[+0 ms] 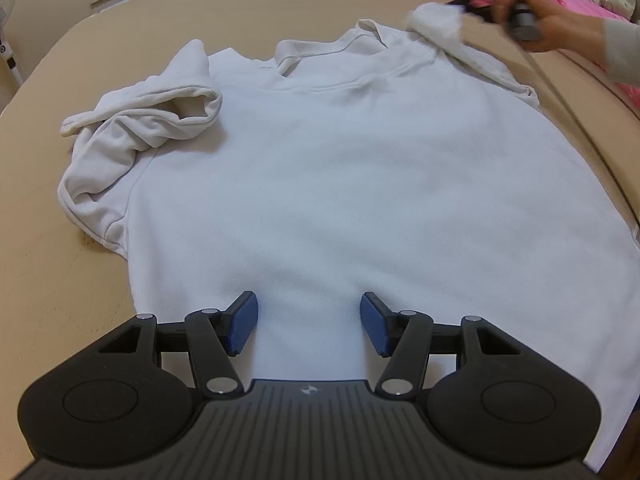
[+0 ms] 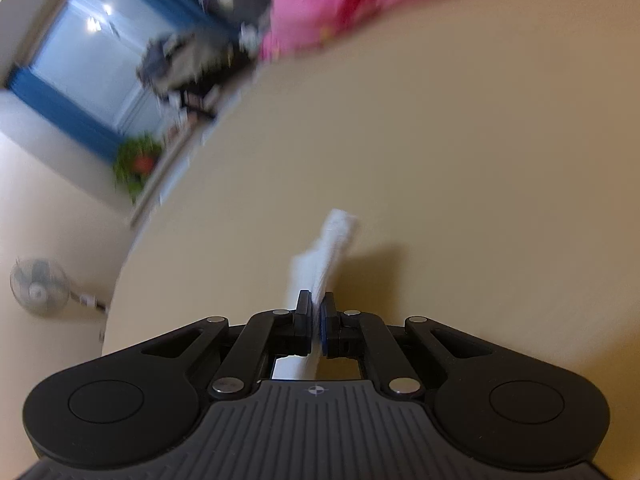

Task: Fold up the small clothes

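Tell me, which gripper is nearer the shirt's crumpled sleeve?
Left. The left gripper hovers open over the shirt's hem, below the crumpled sleeve. The right gripper pinches the opposite sleeve.

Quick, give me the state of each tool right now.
Left tool: open over the shirt, gripping nothing.
Right tool: shut on the shirt's sleeve.

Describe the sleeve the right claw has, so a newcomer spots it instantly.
Start at the tan table with the white shirt spread flat on it. Its far right sleeve is lifted off the surface, pinched in the right claw. The other sleeve lies crumpled and untouched at the left.
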Demonstrator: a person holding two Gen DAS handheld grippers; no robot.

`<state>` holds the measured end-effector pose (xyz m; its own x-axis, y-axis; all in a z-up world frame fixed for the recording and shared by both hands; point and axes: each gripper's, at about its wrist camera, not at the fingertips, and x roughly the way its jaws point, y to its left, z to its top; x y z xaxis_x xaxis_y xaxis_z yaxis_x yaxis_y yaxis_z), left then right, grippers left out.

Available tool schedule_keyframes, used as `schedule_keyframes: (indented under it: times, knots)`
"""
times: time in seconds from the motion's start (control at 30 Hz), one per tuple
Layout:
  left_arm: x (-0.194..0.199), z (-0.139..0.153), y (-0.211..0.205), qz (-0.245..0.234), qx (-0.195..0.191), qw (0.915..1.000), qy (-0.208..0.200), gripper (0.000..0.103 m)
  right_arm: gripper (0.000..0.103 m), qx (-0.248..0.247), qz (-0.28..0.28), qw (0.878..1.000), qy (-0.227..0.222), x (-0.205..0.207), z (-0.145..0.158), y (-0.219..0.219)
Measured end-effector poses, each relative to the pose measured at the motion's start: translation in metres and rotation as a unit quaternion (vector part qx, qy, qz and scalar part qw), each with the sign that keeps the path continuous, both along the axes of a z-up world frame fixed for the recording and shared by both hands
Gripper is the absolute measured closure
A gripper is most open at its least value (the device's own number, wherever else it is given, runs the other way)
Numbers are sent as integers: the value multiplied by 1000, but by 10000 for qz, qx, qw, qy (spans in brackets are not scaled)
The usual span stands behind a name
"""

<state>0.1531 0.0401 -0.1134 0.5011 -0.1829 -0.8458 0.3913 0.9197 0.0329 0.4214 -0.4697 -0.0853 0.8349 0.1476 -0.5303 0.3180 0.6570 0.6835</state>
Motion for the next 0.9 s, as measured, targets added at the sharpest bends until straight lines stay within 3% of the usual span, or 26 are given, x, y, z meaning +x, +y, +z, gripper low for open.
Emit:
schedule_keyframes:
  times: [0.13, 0.27, 0.33, 0.43, 0.53, 0.6, 0.67, 0.7, 0.73, 0.83, 0.9]
  knots:
    - [-1, 1, -1, 2, 33, 10000, -13, 41, 100, -833, -566, 9947, -182, -65, 31, -80]
    - [-1, 1, -2, -1, 56, 10000, -22, 41, 100, -1741, -1473, 9732, 281, -141, 34, -171]
    - [-1, 1, -2, -5, 55, 10000, -27, 41, 100, -1889, -1957, 9603, 628, -174, 25, -215]
    - [0, 0, -3, 7, 61, 10000, -29, 40, 100, -1682, -2128, 9562, 1097, -207, -3, -253]
    - [0, 0, -3, 18, 59, 10000, -37, 39, 96, -1424, -2134, 9540, 1552, -223, -34, -261]
    - [-1, 0, -3, 18, 54, 10000, -51, 39, 96, -1487, -2167, 9550, 1372, -234, -40, -257]
    - [-2, 0, -3, 9, 69, 9999, -80, 39, 96, -1663, -2188, 9500, 1480, -234, -38, -250]
    - [-2, 0, -3, 10, 70, 9999, -87, 39, 93, -1795, -2278, 9438, 1582, -232, -34, -247]
    - [-2, 0, -3, 10, 72, 9999, -91, 38, 80, -1943, -2409, 9359, 1684, -229, -28, -246]
    - [-2, 0, -2, 48, 94, 9999, -93, 34, 76, -2248, -2851, 9127, 1874, -233, 0, -240]
    - [-2, 1, -1, 64, 105, 9999, -99, 33, 76, -2190, -2947, 9161, 1613, -245, 22, -237]
